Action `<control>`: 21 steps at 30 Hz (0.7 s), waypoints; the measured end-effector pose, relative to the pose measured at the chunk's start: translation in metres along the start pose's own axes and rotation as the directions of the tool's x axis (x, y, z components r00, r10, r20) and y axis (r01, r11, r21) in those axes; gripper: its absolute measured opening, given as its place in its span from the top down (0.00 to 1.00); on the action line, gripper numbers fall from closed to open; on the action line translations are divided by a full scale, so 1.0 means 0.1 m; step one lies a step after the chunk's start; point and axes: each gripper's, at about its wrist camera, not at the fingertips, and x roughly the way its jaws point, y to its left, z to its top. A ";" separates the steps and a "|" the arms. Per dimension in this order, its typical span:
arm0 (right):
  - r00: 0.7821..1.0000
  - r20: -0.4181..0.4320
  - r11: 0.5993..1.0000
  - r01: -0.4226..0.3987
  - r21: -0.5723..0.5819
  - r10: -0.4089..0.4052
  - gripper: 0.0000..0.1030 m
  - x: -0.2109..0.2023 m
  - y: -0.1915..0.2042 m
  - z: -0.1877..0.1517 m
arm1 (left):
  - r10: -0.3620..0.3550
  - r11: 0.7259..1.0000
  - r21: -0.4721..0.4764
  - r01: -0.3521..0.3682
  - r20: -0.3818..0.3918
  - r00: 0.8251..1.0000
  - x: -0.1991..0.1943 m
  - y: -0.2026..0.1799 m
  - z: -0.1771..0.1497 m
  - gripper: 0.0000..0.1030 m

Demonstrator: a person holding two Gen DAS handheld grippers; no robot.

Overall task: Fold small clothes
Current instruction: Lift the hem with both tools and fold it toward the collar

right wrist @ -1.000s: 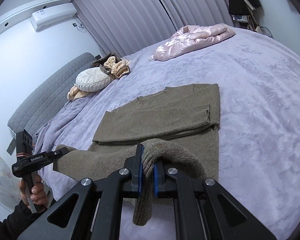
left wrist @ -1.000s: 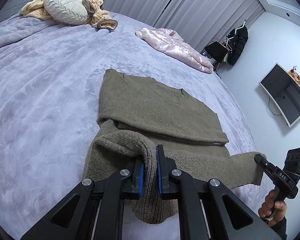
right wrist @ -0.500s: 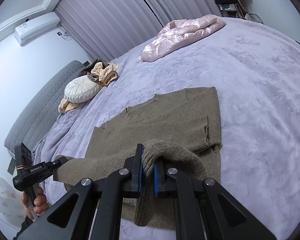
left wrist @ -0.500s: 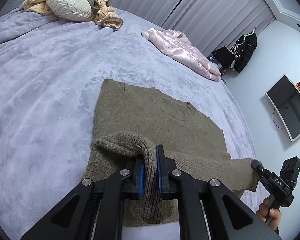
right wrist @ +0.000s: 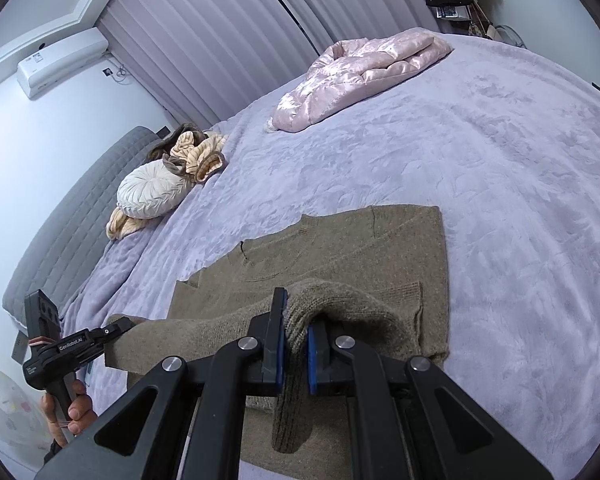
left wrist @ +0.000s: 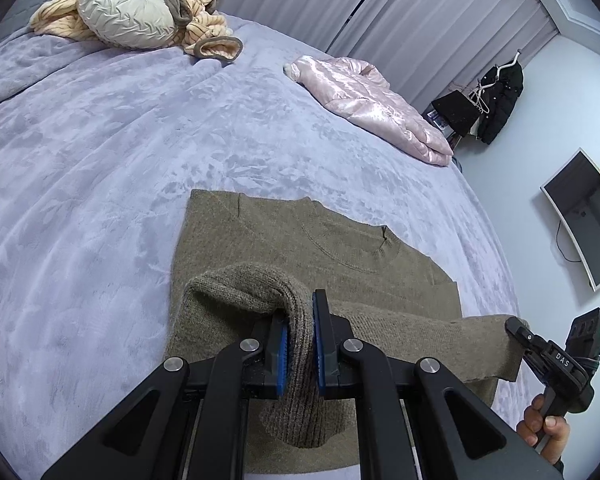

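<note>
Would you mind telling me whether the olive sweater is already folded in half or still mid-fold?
Mid-fold: the olive sweater has its hem lifted off the bed, pinched by the left hand-held gripper and right hand-held gripper, not yet laid down.

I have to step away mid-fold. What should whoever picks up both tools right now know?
Left tool: shut on the sweater hem. Right tool: shut on the hem's other corner.
The sweater lies on the bed, neckline far, one sleeve folded across the chest.
The hem is lifted above the lower body.
Left: carry the hem up to the neckline, lay it down, release, smooth.
</note>
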 end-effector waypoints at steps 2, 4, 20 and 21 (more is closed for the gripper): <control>1.000 -0.006 1.000 0.003 0.006 -0.003 0.91 0.05 -0.01 0.06 | 0.011 1.000 -0.004 -0.011 -0.010 1.000 0.07 -0.01 0.06 0.89; 1.000 -0.017 1.000 0.012 0.011 -0.012 0.91 0.12 -0.03 0.12 | 0.022 1.000 -0.009 -0.022 -0.033 0.999 0.17 0.00 0.12 0.89; 0.988 -0.130 0.994 0.092 0.054 -0.084 0.91 0.83 -0.27 0.42 | 0.068 0.996 -0.054 -0.077 -0.156 0.985 0.94 0.16 0.48 0.89; 0.987 -0.136 0.994 0.094 0.061 -0.085 0.92 0.87 -0.30 0.43 | 0.066 0.996 -0.056 -0.076 -0.162 0.985 0.98 0.18 0.49 0.89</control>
